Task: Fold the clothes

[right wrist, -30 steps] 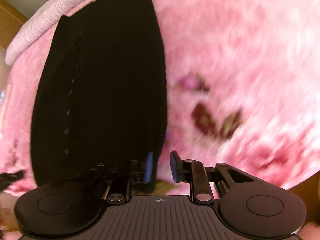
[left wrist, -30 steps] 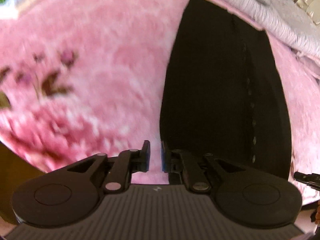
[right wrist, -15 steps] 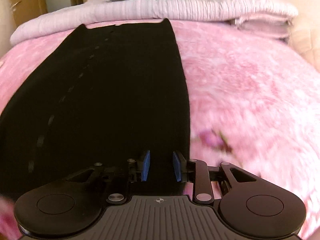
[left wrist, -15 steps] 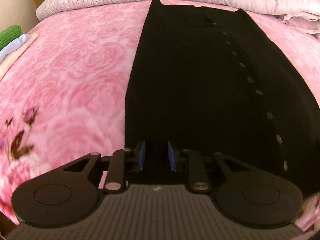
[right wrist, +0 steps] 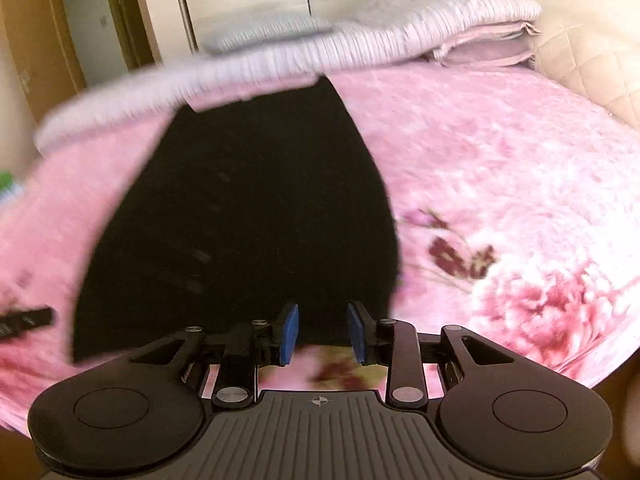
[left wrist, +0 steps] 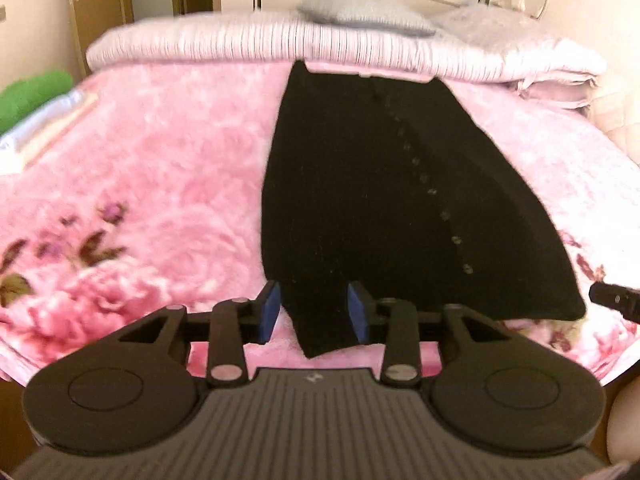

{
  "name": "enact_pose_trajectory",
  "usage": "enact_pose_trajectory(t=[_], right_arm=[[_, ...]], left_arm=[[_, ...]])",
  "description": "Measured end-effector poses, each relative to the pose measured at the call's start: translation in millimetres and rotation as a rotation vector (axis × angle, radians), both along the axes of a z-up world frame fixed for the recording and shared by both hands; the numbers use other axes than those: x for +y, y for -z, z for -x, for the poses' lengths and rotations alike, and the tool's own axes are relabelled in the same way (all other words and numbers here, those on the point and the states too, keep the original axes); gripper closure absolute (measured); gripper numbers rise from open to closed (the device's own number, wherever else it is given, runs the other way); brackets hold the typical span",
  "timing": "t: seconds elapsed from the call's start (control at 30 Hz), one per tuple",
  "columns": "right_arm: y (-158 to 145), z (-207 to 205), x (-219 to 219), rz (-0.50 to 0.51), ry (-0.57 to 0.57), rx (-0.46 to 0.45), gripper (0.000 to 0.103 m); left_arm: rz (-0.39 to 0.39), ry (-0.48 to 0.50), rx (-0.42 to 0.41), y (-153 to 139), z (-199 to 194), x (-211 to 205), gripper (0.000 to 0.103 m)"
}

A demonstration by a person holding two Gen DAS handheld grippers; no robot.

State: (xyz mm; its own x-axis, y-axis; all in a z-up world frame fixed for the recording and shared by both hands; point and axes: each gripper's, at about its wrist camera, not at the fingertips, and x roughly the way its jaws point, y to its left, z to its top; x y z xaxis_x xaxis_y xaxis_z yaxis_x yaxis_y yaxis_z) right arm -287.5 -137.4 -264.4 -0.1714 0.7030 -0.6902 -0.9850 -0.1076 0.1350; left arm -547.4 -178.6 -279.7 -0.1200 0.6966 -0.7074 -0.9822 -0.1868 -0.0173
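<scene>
A long black garment lies flat on a pink floral blanket, stretching straight ahead of both tools toward the head of the bed. A line of small pale buttons runs down it, to the right of the left tool's centre line. In the left wrist view its near left corner hangs as a small point between the two blue pads, just ahead of the tool body. The left gripper has its fingers spread apart, and the corner sits in the gap; the pads do not appear to press it, though the dark cloth makes contact hard to judge.

In the right wrist view the same garment fills the space ahead and to the left, and its near hem ends right at the fingertips. The right gripper is likewise spread, with only blanket showing between its pads. This view is smeared with motion blur.

Far ahead of both tools, a ribbed pale lilac quilt lies folded across the head of the bed, with a grey pillow beyond it. Off to the far left of the left tool sits a stack of folded clothes, green on top of white. At that view's right edge a dark fingertip of the other tool pokes in beside the garment's near right corner.
</scene>
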Motion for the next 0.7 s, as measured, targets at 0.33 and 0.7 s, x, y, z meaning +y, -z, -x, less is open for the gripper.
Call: enact_pose_trajectory(t=[0.33,0.7], right_arm=[[-35.6,24.1,-66.6,-0.108,-0.067,-0.072,0.067],[-57.6,3.5,-111.7,-0.182,-0.022,-0.032,0.062]], left_arm=[[-0.064,0.028,0.049,-36.5,-36.3,-63.5,0.07],[-0.146,0.074,0.101,-63.5,-68.1,-108.0,0.07]])
